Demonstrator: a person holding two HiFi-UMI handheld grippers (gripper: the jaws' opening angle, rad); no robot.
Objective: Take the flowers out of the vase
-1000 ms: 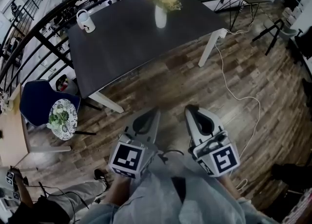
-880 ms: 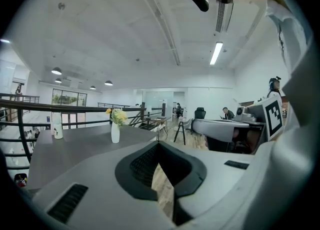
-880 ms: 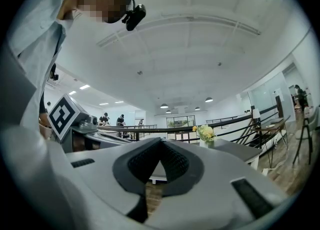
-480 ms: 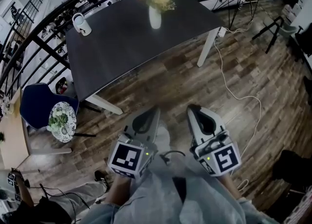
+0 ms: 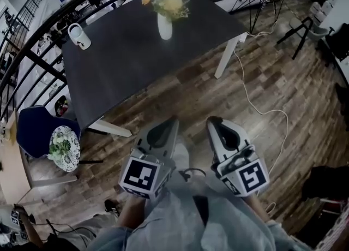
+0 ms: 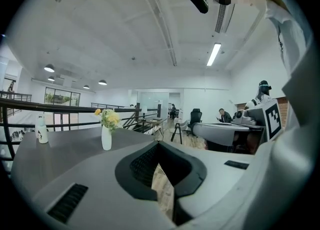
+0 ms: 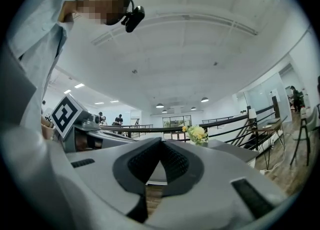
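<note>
Carries the left gripper [image 5: 172, 120] clenched and empty, low over the plank floor [image 5: 262, 81] — by the look of it an approach only, with nothing in reach to grasp. Holds the right gripper [image 5: 214, 120] just beside it, likewise shut on nothing, pointed toward the dark table [image 5: 120, 64]. Shows the flowers [image 5: 170, 3] upright in the white vase [image 5: 164, 26] near the table's far edge — well apart from both grippers, ahead across the tabletop, untouched.
</note>
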